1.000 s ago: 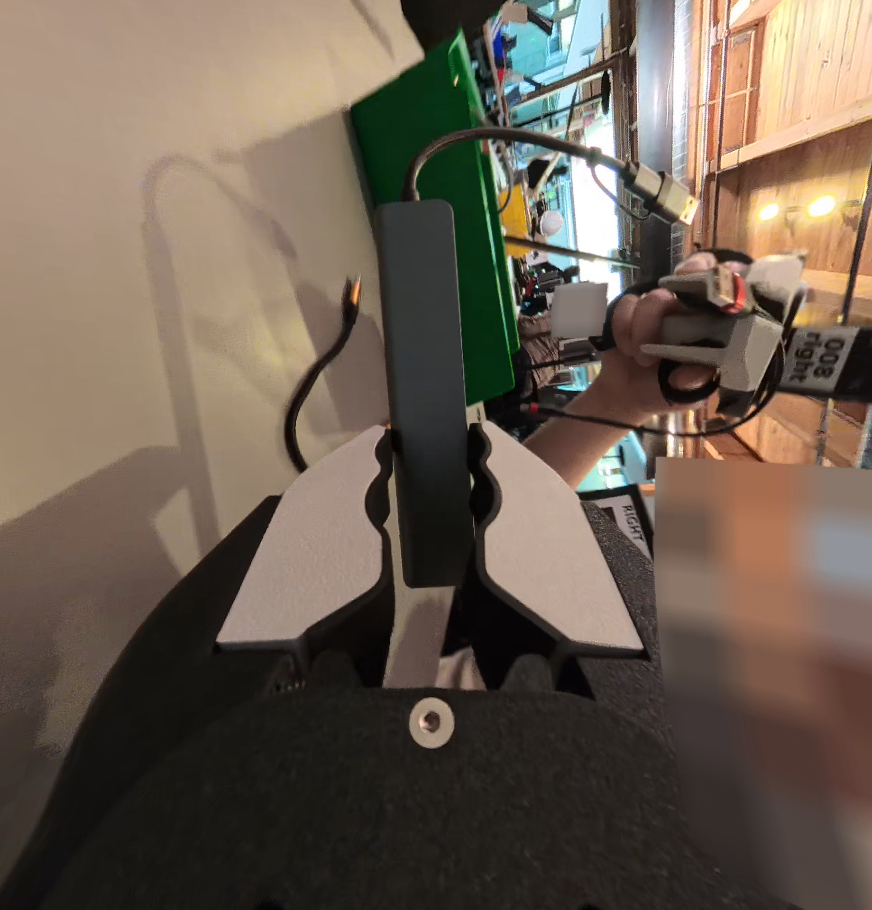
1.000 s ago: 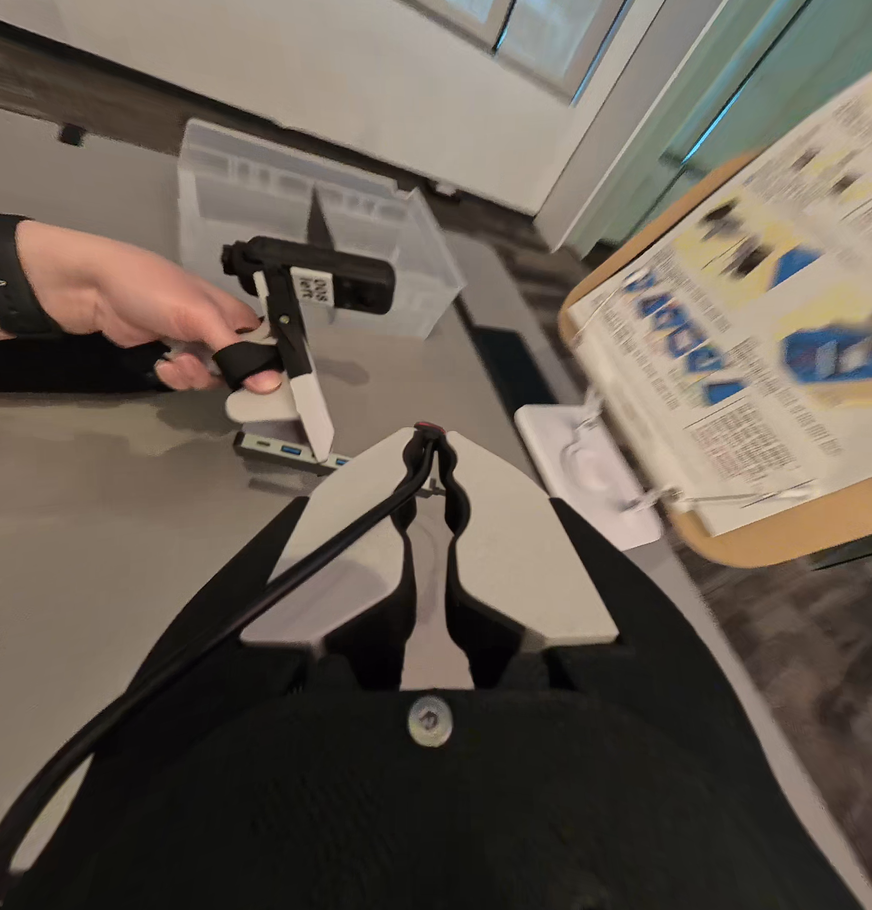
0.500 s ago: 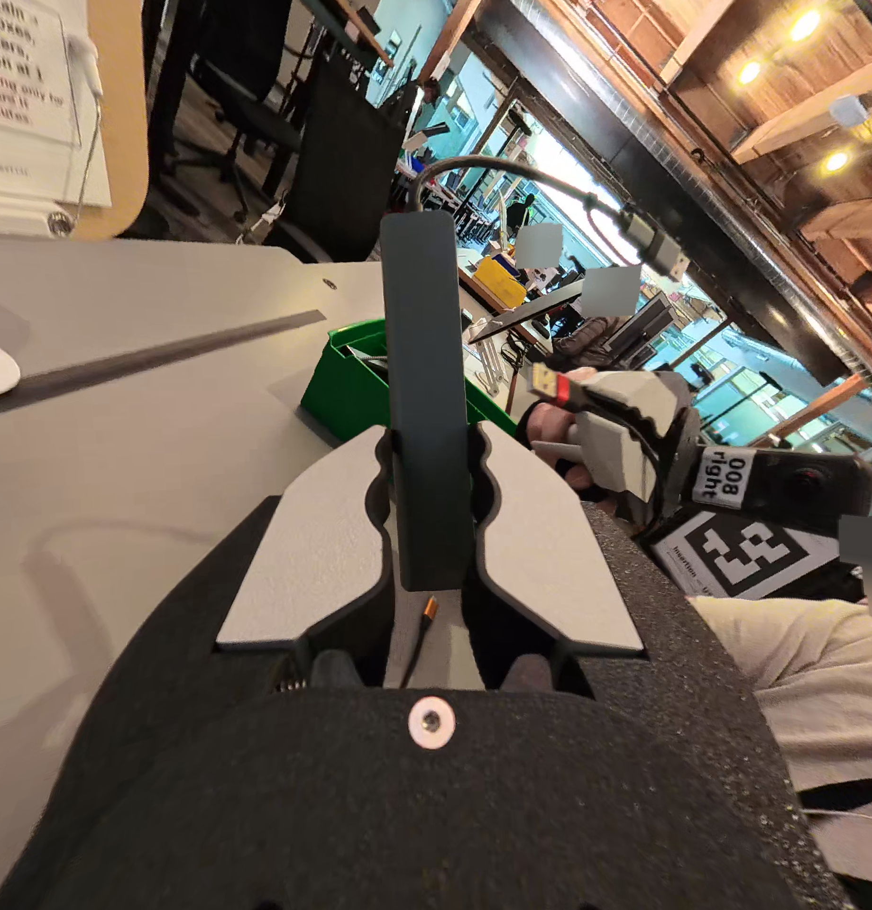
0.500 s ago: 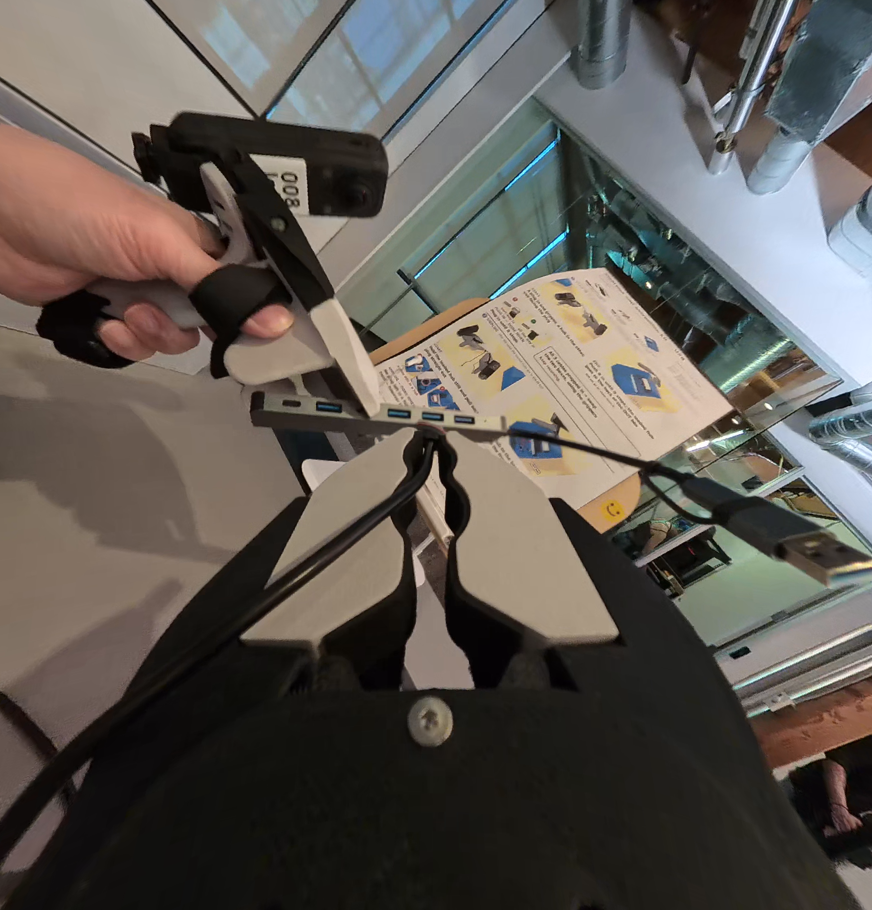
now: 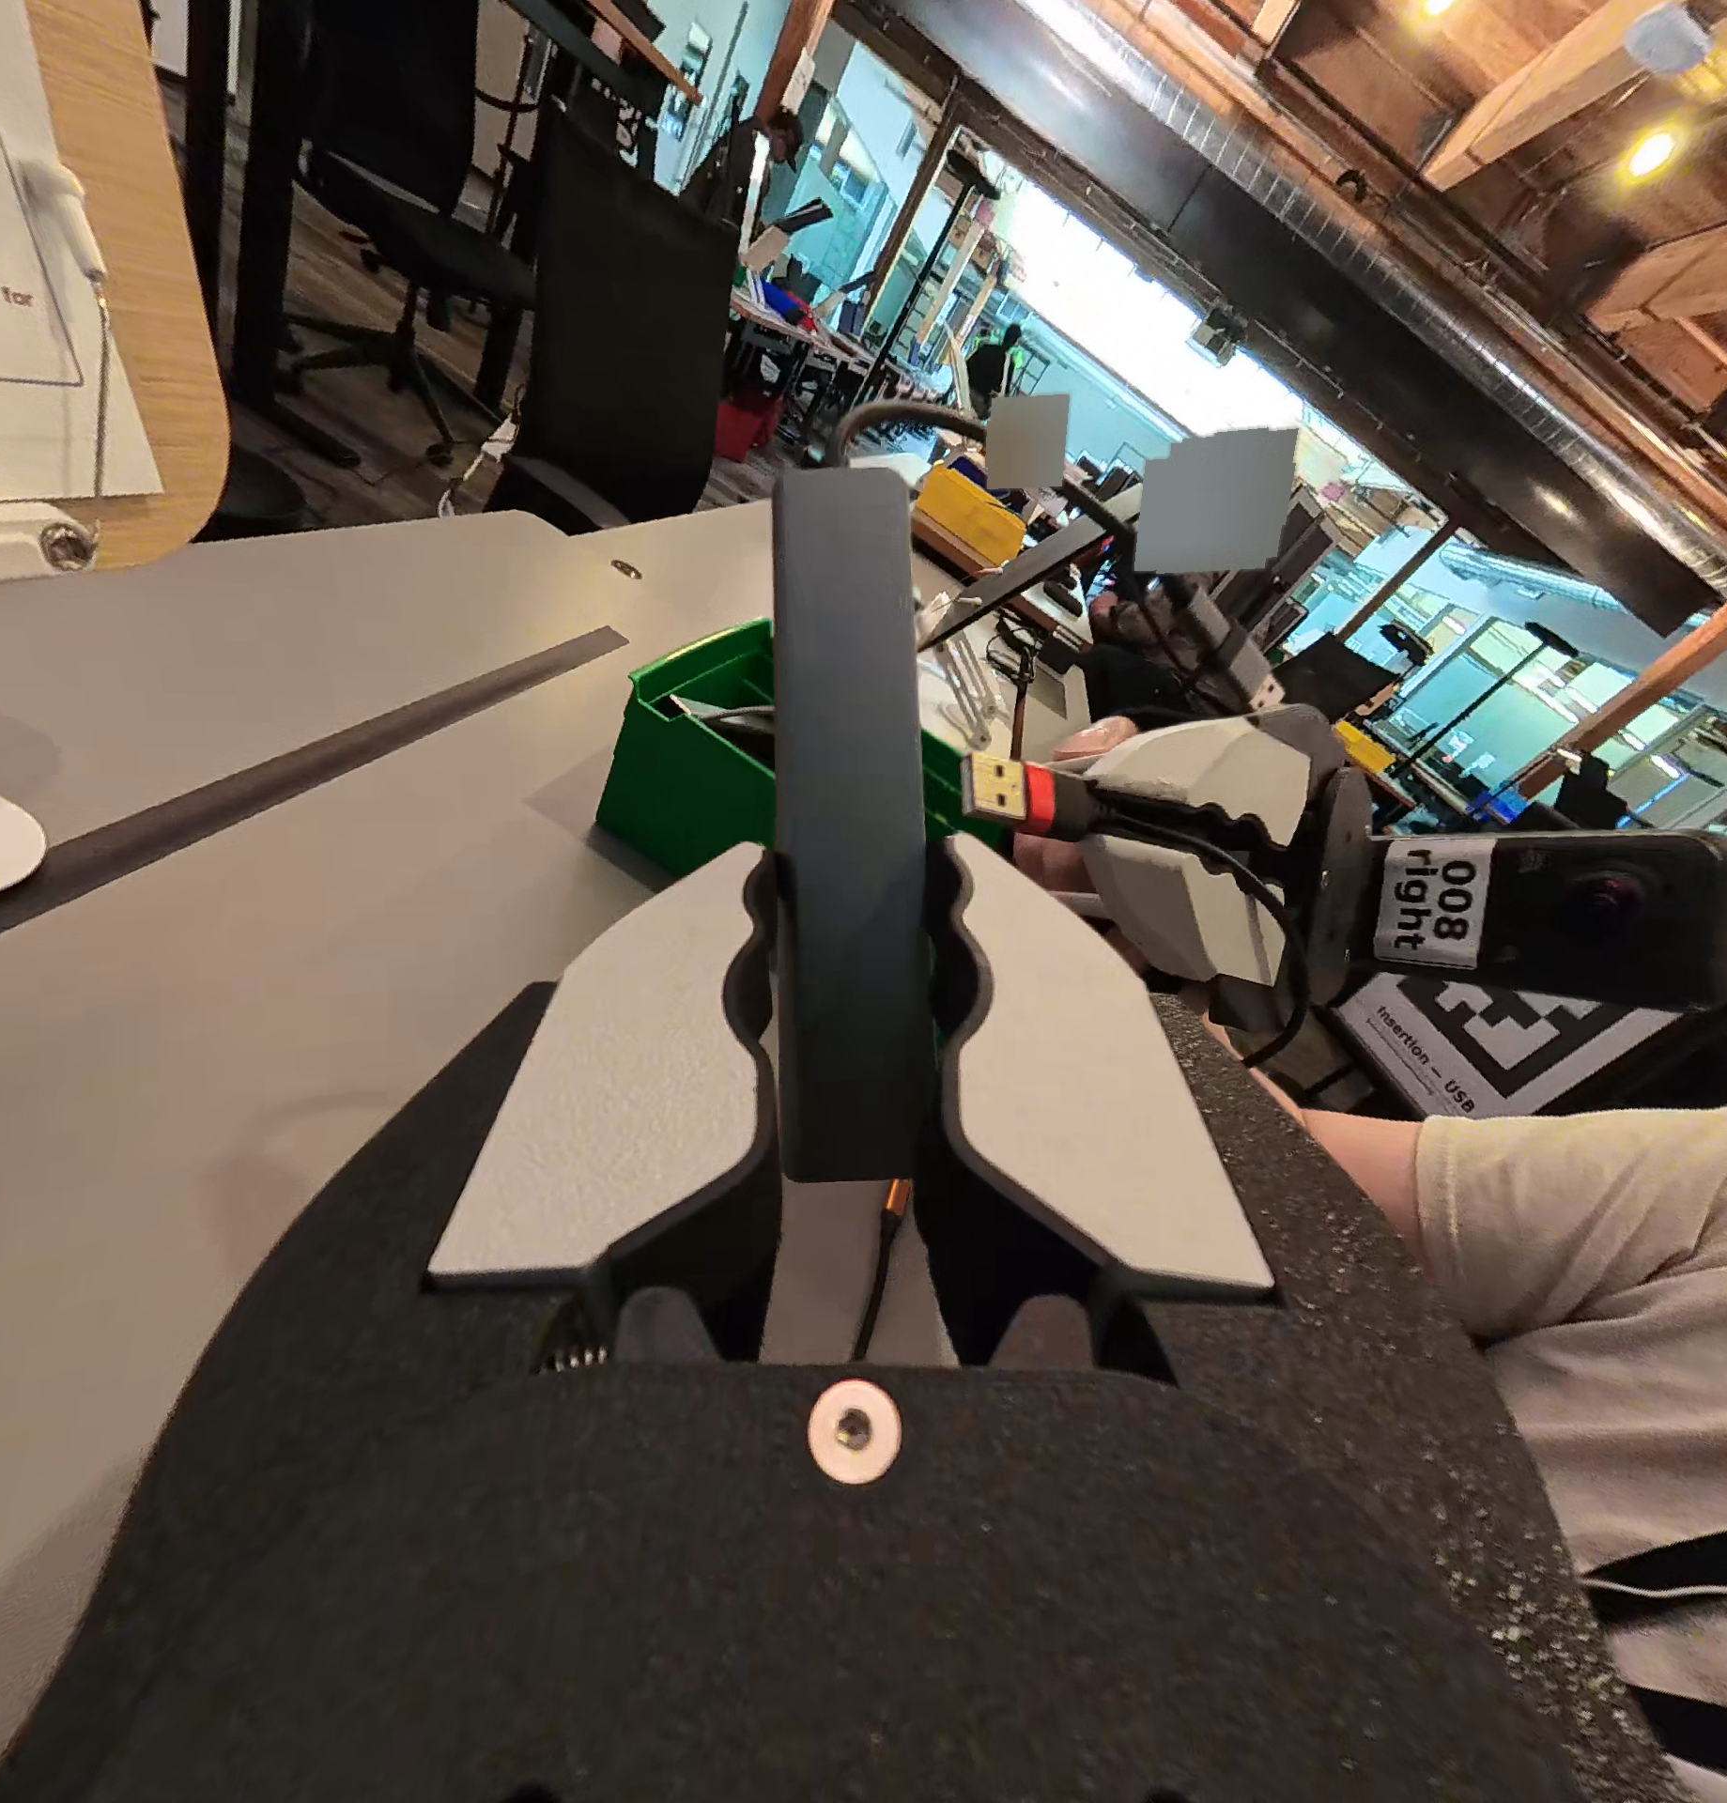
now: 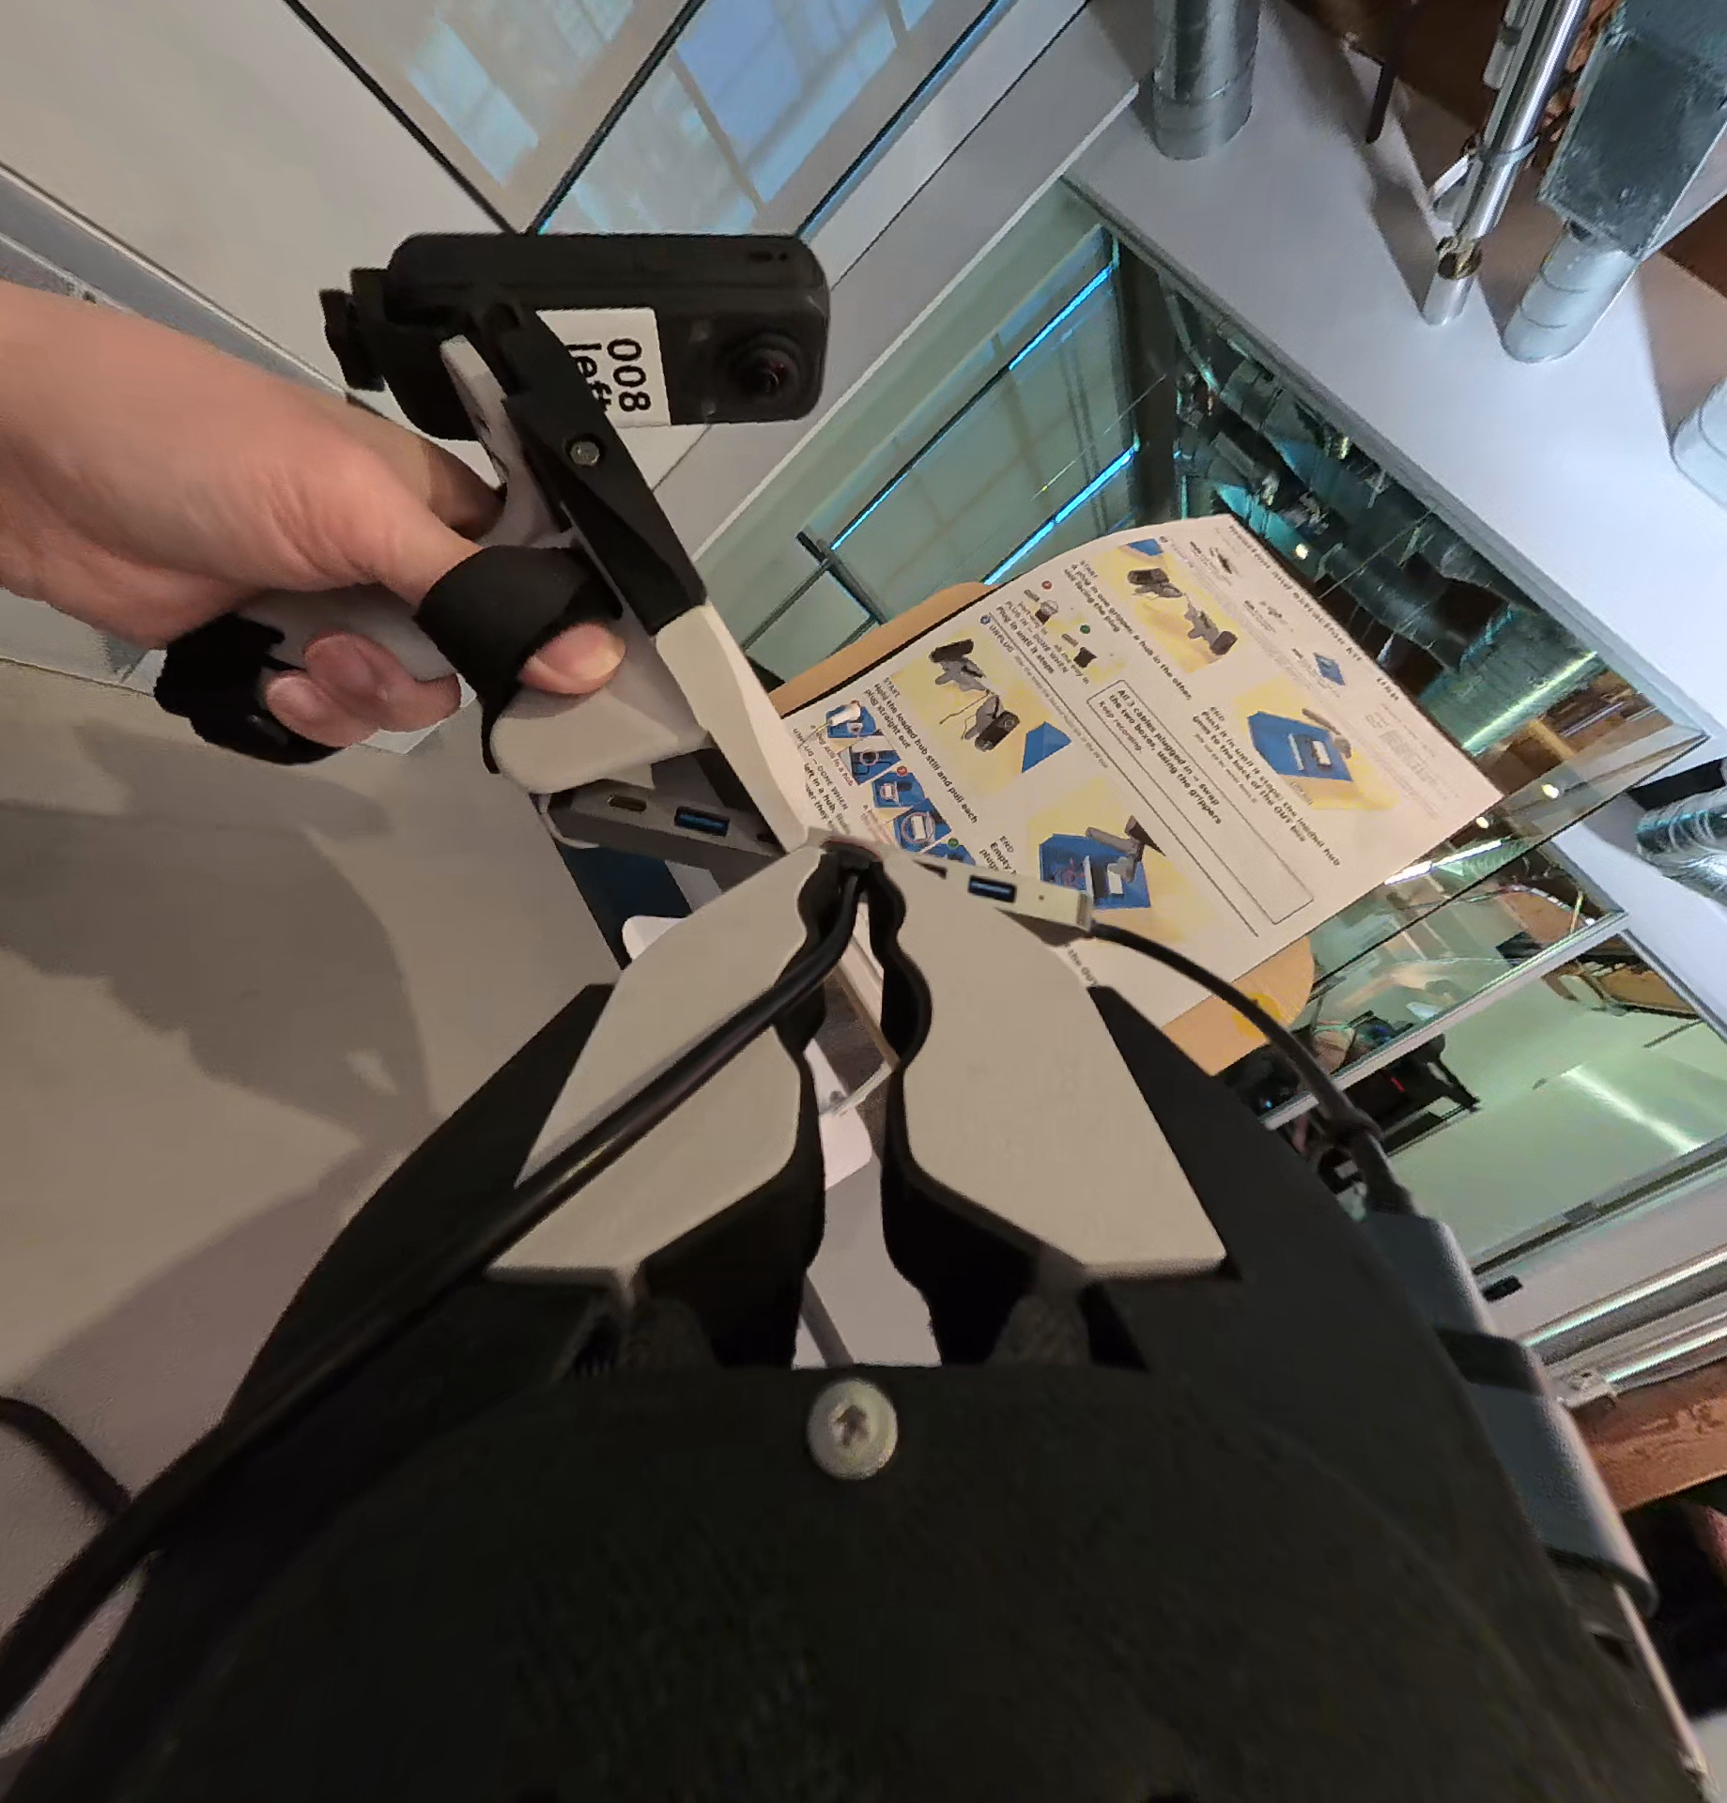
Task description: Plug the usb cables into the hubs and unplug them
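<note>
The left gripper [image 5: 844, 878] is clamped on the dark grey hub [image 5: 844, 781]; both fingers [image 5: 644, 1073] press against the long sides of the hub body, which stands up between them and projects well past their tips, raised off the grey table [image 5: 254, 829]. The hub's own lead [image 5: 898, 424] leaves its far end and curves away to the right of the hub. In the right wrist view the port face of the hub [image 6: 664, 820] shows a row of sockets, some blue inside; the left gripper [image 6: 644, 741] grips it from above, held by a hand [image 6: 205, 527].

The right gripper [image 5: 1084, 795] is closed on the black USB cable [image 6: 644, 1073] just behind its plug; the fingers [image 6: 1035, 1073] meet at their tips, with the cable pinched there and trailing back over the left finger. The plug [image 5: 996, 788], gold metal with a red collar, points at the right side of the hub and lies just beside it; whether it touches the hub cannot be told from either view.

Behind the hub a green bin [image 5: 683, 771] sits on the table; left of the hub a wooden board carrying a printed sheet [image 5: 20, 322] stands at the table edge; beyond the hub in the right wrist view an illustrated instruction sheet [image 6: 1181, 741] is propped up.
</note>
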Available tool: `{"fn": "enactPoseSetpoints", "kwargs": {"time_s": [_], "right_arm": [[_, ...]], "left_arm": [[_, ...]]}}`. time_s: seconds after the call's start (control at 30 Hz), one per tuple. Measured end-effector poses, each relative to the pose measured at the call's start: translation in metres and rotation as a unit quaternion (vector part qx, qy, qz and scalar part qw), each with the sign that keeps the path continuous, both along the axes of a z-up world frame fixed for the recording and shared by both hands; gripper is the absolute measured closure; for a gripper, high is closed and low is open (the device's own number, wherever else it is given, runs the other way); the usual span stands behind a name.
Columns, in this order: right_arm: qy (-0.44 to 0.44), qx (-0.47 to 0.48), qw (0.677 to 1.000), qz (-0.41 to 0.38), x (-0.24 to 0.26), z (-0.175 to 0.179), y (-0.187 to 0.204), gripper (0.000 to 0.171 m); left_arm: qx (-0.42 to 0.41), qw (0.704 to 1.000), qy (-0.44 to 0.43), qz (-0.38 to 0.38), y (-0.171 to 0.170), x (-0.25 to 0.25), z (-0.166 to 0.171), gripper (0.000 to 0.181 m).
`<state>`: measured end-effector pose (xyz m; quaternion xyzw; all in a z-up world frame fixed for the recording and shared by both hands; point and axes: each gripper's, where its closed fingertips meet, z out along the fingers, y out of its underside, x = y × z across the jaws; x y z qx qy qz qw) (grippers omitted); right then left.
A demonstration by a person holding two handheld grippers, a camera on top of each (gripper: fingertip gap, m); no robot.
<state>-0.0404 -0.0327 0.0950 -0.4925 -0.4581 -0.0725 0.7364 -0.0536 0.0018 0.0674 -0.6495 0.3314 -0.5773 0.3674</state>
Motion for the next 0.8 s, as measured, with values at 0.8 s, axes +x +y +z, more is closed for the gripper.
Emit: {"fn": "enactPoseSetpoints", "kwargs": {"time_s": [0.8], "right_arm": [[0.017,-0.054,0.998,-0.006,0.002,0.006,0.001,0.165]], "left_arm": [[0.215,0.968,0.090,0.088,-0.007,0.004,0.014,0.153]]}}
